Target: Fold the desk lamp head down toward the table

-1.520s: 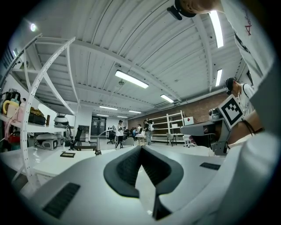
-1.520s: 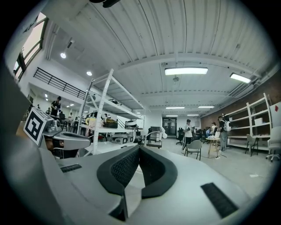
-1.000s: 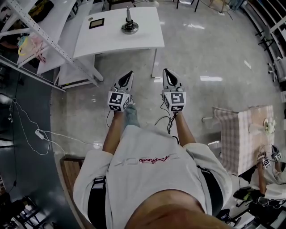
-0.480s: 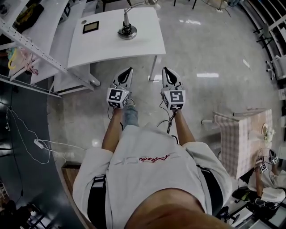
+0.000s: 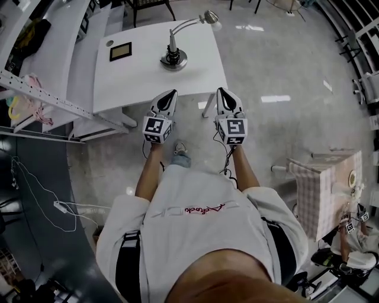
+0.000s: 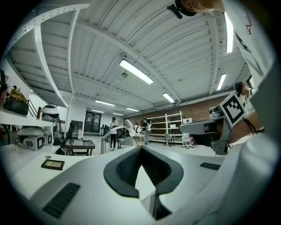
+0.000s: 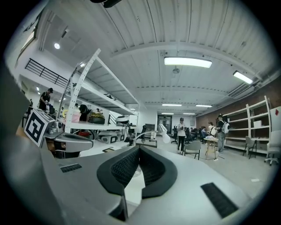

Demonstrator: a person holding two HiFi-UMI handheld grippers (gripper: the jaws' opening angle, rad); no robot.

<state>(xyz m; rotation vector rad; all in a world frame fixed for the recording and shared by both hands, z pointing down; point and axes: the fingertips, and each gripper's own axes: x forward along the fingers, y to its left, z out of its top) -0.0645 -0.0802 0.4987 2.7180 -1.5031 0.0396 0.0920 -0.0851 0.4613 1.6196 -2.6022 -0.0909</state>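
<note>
The desk lamp stands on the white table [image 5: 136, 77], with a round base [image 5: 173, 59], a curved silver neck and its head [image 5: 210, 18] raised out to the right. My left gripper [image 5: 169, 96] and right gripper [image 5: 224, 94] point level at the table's near edge, side by side and short of the lamp. Both are shut with nothing between the fingers. In the left gripper view the lamp [image 6: 109, 129] shows just left of the shut tips [image 6: 140, 147]. The right gripper view shows the lamp head [image 7: 163, 132] just above the tips [image 7: 139, 148].
A small dark-framed panel [image 5: 120, 51] lies on the table left of the lamp. A metal shelf rack [image 5: 35, 89] runs along the left. A table with a checked cloth [image 5: 331, 189] stands at the right, with another person [image 5: 355, 231] beside it. Cables [image 5: 59, 207] lie on the floor.
Both grippers have moved forward together toward the table. The table and lamp now sit lower in the head view, and the gripper tips have reached its near edge. The jaws stay shut.
</note>
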